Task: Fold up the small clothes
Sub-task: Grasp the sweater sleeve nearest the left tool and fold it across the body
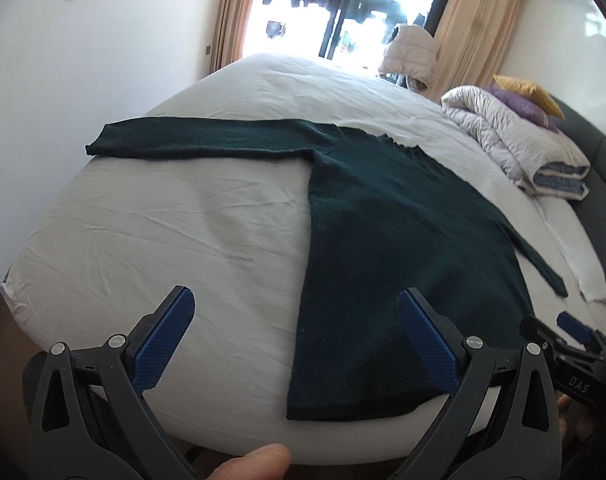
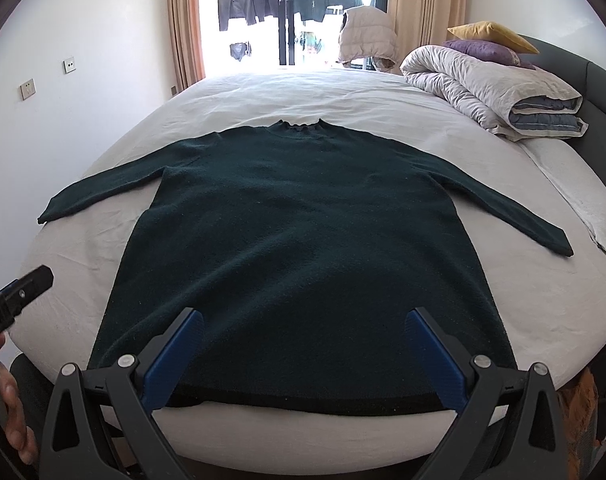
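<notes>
Dark green knit, the sweater [image 2: 303, 240] lies flat on the bed [image 2: 263, 88], both sleeves spread sideways. Its long axis runs from the hem at the near bed edge to the collar, which points toward the window [image 2: 287, 12]. Left gripper [image 1: 295, 340] and right gripper [image 2: 303, 356] hover near the hem, jaws spread, holding nothing. To begin well, pinch a sleeve cuff and fold it squarely across the body without dragging the knit.
</notes>
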Demonstrator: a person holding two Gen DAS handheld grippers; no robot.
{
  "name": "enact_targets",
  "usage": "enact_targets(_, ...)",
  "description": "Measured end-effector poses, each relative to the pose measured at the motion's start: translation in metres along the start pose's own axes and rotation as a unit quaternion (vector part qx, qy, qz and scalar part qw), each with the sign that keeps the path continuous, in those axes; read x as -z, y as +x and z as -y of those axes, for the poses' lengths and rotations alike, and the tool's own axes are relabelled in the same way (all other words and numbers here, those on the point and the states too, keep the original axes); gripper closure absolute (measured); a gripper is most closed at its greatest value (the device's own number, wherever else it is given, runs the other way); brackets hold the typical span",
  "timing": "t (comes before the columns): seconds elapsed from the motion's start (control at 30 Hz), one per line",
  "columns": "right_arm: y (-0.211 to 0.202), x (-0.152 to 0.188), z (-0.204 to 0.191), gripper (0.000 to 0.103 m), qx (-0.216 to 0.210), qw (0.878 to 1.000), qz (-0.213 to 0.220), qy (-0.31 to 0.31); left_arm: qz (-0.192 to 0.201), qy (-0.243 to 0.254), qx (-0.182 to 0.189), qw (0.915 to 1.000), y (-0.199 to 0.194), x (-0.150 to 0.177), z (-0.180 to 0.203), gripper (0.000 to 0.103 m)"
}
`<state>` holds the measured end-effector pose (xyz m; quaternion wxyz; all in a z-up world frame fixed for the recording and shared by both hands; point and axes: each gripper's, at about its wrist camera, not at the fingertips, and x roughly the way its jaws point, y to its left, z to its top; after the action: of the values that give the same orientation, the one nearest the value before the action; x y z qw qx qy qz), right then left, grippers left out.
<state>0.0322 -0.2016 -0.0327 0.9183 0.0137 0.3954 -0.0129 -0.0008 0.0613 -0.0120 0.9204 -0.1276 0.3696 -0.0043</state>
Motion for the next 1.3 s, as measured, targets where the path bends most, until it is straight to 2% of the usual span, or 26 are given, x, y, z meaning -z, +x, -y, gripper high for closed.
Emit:
enact_targets(0.07,0.003,-0.005,-0.001,0.000,-0.010,1.000,0.005,0.001,0.012,-0.021,0.022,0.9994,0.003,-0.003,-0.014,0.000)
enact_targets(0.13,0.002,-0.009,-0.003,0.000,-0.025,1.000,0.015,0.002,-0.019,-0.046,0.061,0.9969,0.015,-0.008,-0.032,0.000)
enact_targets(0.17,0.001,-0.010,-0.004,0.000,-0.037,0.999,0.021,0.004,-0.039,-0.068,0.072,0.9943,0.023,-0.010,-0.042,0.000)
enact_targets(0.2,0.001,-0.011,-0.005,0.000,-0.046,0.999,0.026,0.004,-0.043,-0.090,0.077,0.9920,0.029,-0.016,-0.055,0.000)
enact_targets(0.27,0.002,-0.013,-0.007,0.000,-0.061,0.998,0.034,0.005,-0.022,-0.147,0.097,0.9841,0.035,-0.027,-0.084,0.000)
enact_targets(0.33,0.005,-0.015,-0.009,0.000,-0.074,0.996,0.038,0.007,0.015,-0.222,0.120,0.9674,0.038,-0.038,-0.119,0.000)
enact_targets(0.43,0.012,-0.018,-0.010,0.000,-0.091,0.995,0.038,0.012,0.055,-0.314,0.139,0.9376,0.049,-0.051,-0.163,0.000)
enact_targets(0.53,0.022,-0.021,-0.009,0.005,-0.106,0.994,0.031,0.023,0.059,-0.373,0.145,0.9145,0.069,-0.059,-0.189,0.000)
enact_targets(0.6,0.030,-0.023,-0.009,0.007,-0.114,0.993,0.024,0.028,0.054,-0.414,0.156,0.8953,0.087,-0.063,-0.204,0.000)
enact_targets(0.7,0.040,-0.022,-0.010,0.014,-0.118,0.993,0.014,0.027,0.055,-0.447,0.159,0.8784,0.101,-0.064,-0.211,0.000)
enact_targets(0.73,0.043,-0.022,-0.010,0.016,-0.120,0.992,0.011,0.027,0.061,-0.453,0.159,0.8753,0.101,-0.066,-0.209,0.000)
enact_targets(0.83,0.051,-0.020,-0.008,0.021,-0.128,0.991,0.001,0.034,0.073,-0.458,0.159,0.8715,0.103,-0.082,-0.209,0.000)
enact_targets(0.9,0.056,-0.018,-0.005,0.023,-0.133,0.990,-0.005,0.043,0.078,-0.460,0.163,0.8693,0.105,-0.090,-0.212,0.008)
enact_targets(0.93,0.058,-0.017,-0.004,0.023,-0.133,0.990,-0.007,0.047,0.075,-0.458,0.164,0.8706,0.107,-0.093,-0.208,0.021)
enact_targets(0.97,0.060,-0.016,-0.003,0.023,-0.133,0.990,-0.008,0.051,0.070,-0.456,0.167,0.8711,0.115,-0.092,-0.208,0.029)
enact_targets(1.03,0.062,-0.015,0.000,0.023,-0.132,0.990,-0.009,0.056,0.056,-0.466,0.174,0.8659,0.123,-0.089,-0.205,0.066)
enact_targets(1.07,0.062,-0.014,0.002,0.023,-0.131,0.990,-0.009,0.058,0.052,-0.470,0.175,0.8633,0.129,-0.087,-0.209,0.074)
enact_targets(1.13,0.062,-0.014,0.007,0.023,-0.130,0.989,-0.006,0.065,0.052,-0.473,0.174,0.8623,0.129,-0.084,-0.212,0.079)
enact_targets(1.2,0.063,-0.013,0.015,0.023,-0.127,0.989,-0.004,0.074,0.059,-0.458,0.163,0.8718,0.123,-0.092,-0.217,0.085)
enact_targets(1.27,0.064,-0.012,0.024,0.023,-0.127,0.988,-0.002,0.086,0.063,-0.433,0.154,0.8859,0.117,-0.104,-0.202,0.088)
enact_targets(1.3,0.065,-0.012,0.029,0.023,-0.127,0.988,-0.002,0.093,0.067,-0.412,0.150,0.8964,0.114,-0.106,-0.196,0.088)
